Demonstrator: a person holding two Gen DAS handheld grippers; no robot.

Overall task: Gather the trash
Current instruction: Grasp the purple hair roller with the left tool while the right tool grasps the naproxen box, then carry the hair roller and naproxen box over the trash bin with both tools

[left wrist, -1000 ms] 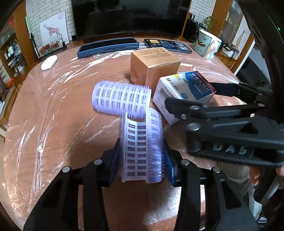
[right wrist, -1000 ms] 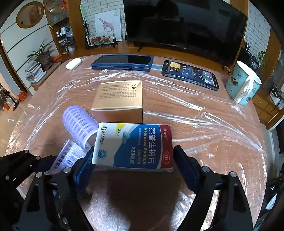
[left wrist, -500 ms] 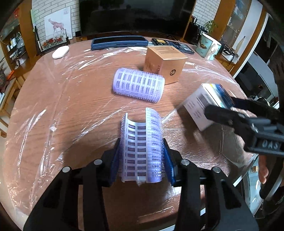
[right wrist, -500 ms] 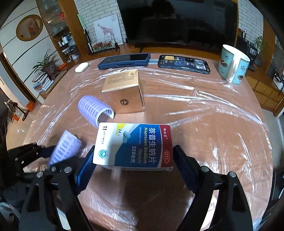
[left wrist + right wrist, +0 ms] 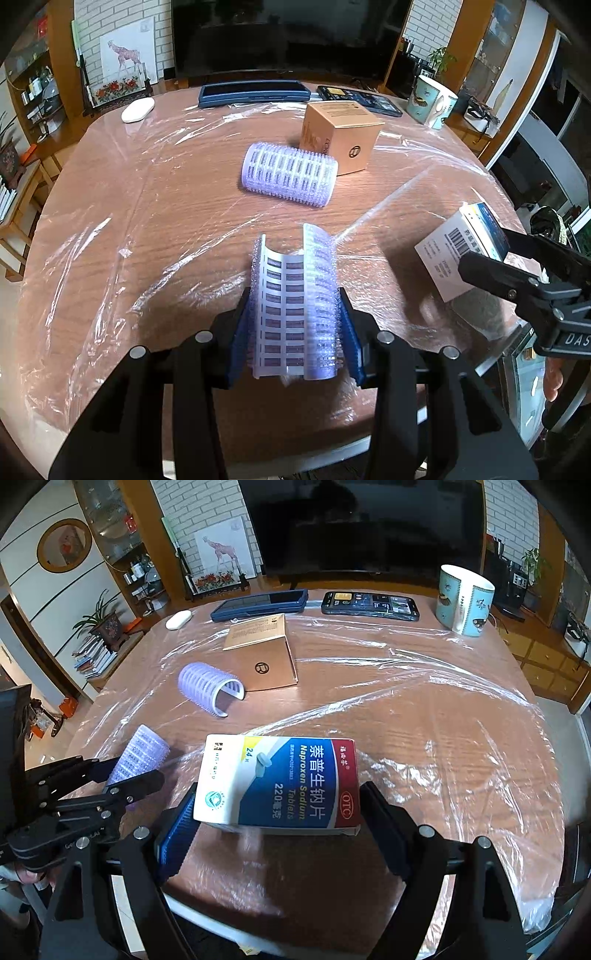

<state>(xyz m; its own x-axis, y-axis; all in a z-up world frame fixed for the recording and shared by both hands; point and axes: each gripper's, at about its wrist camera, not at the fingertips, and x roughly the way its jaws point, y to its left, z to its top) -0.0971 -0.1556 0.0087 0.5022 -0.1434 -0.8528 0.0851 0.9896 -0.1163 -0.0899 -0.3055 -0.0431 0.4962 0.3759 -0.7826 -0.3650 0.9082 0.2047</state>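
The medicine box (image 5: 280, 782) reads "Naproxen Sodium Tablets", "220", "24", "OTC".

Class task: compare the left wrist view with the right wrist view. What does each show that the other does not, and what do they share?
Only the left wrist view shows the barcode end of the medicine box. Only the right wrist view shows the box's printed front, the round wall plaque and a potted plant. Both show each gripper, left and right, the half roller, the second roller, the tan carton and the mug.
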